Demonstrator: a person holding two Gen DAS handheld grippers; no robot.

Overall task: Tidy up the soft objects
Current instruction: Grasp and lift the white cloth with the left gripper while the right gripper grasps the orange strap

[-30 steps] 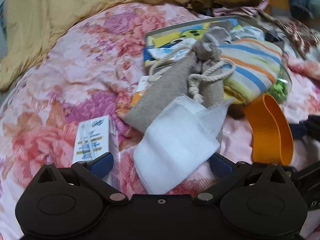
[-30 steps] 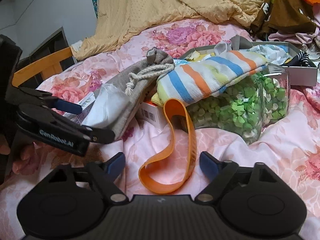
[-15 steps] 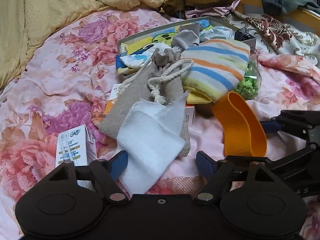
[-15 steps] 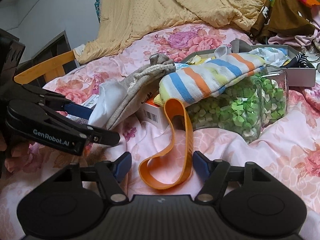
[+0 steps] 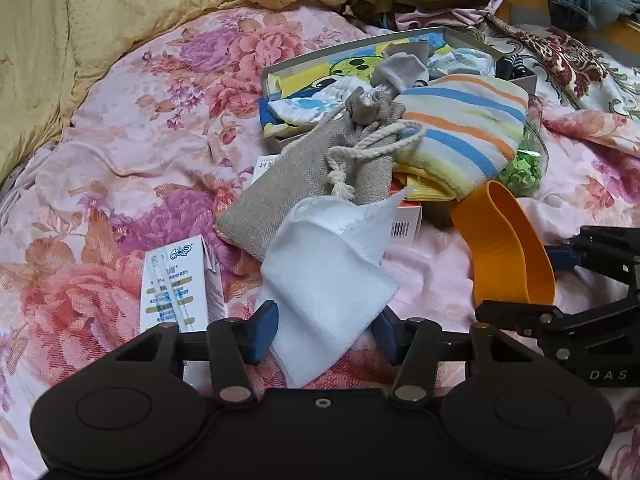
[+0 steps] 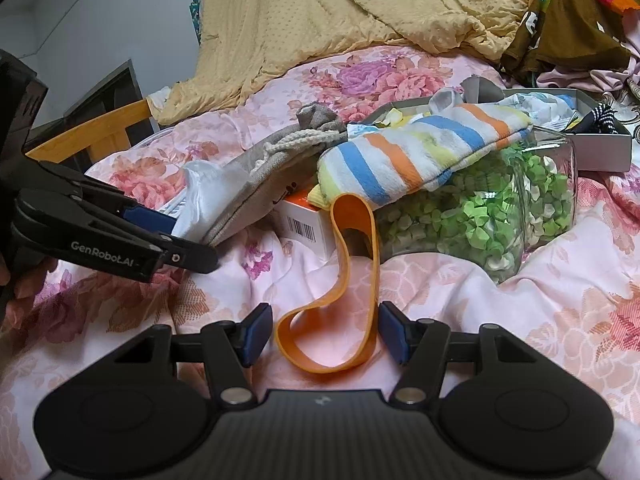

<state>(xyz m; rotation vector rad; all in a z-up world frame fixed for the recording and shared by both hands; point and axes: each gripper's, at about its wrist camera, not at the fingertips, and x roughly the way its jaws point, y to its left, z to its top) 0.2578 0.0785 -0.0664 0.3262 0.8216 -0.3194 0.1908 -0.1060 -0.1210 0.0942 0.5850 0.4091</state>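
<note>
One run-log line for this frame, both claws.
left claw: closing around white cloth | right claw: closing around orange band | neither gripped yet

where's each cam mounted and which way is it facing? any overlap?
Left wrist: on the left tool, angled down the bed at the white cloth between its closing fingers.
Right wrist: on the right tool, facing the orange band between its closing fingers; left tool on the left.
Shared: grey pouch, striped towel.
</note>
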